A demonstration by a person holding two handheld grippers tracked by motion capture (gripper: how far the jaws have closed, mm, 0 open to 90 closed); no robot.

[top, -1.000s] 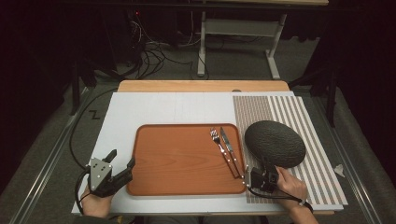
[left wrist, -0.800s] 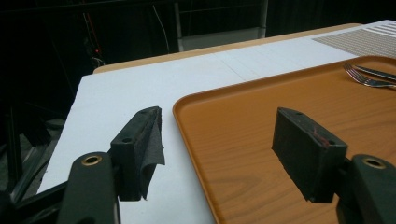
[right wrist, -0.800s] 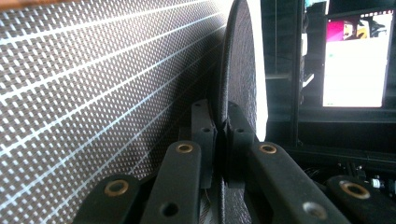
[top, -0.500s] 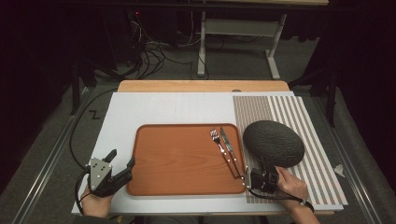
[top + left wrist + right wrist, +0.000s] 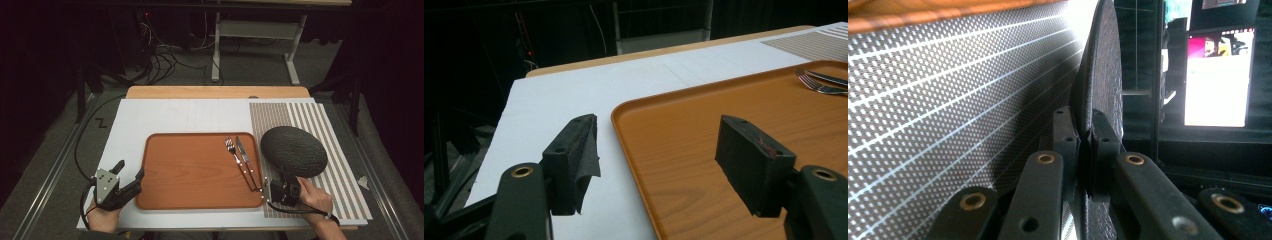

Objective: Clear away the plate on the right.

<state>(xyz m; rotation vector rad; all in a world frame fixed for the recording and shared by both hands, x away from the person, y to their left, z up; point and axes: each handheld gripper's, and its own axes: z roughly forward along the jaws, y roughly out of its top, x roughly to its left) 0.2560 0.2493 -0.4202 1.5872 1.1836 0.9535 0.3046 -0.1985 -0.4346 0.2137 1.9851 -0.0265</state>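
Dark room, white-topped table (image 5: 165,117) under us. Our right gripper (image 5: 1082,150) is clamped on the near rim of the dark plate (image 5: 294,150), which hangs tilted over the striped mat (image 5: 320,125), right of the tray (image 5: 195,172). Against the frames a second back, the plate has drifted slightly left and sits a little lower; the grip is unchanged. We judge a slow carry toward the tray, where fork (image 5: 235,155) and knife (image 5: 244,156) lie. Left gripper (image 5: 127,177) idles wide open at the tray's near-left corner.

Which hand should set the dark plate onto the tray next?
Right. The right gripper is already shut on the plate's rim, beside the tray; the left gripper is open at the tray's far corner.
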